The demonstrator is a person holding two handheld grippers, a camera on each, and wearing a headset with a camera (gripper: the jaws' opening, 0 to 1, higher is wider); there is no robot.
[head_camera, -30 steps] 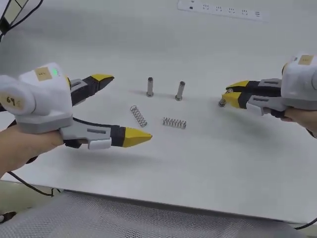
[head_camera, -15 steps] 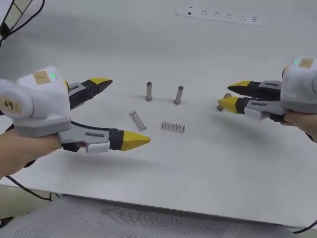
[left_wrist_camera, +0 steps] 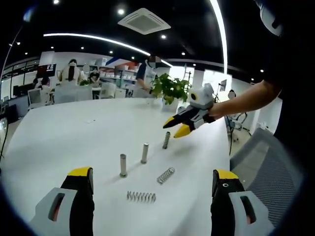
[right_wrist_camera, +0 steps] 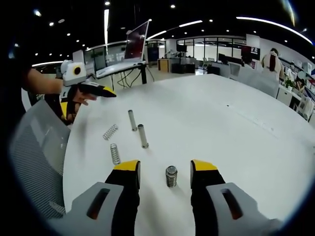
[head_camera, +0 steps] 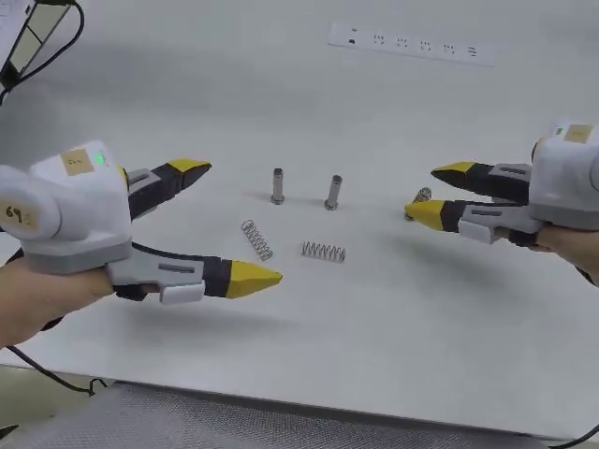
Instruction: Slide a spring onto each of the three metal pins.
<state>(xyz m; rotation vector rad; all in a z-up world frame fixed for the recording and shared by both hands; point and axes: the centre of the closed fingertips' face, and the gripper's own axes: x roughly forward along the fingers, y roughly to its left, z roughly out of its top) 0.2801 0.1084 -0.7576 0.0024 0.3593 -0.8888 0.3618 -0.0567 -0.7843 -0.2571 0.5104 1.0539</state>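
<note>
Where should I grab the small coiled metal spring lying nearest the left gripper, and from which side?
Best pinch the small coiled metal spring across its middle coils, from above, with the left gripper. It lies flat on the white table, clear of the other spring, leaving its ends free.

In your head view, the lower jaw of your right gripper (head_camera: 421, 193) covers part of the pin (head_camera: 424, 195) beside it. That gripper's body runs off the right edge, your left hand (head_camera: 37, 299) off the left.
</note>
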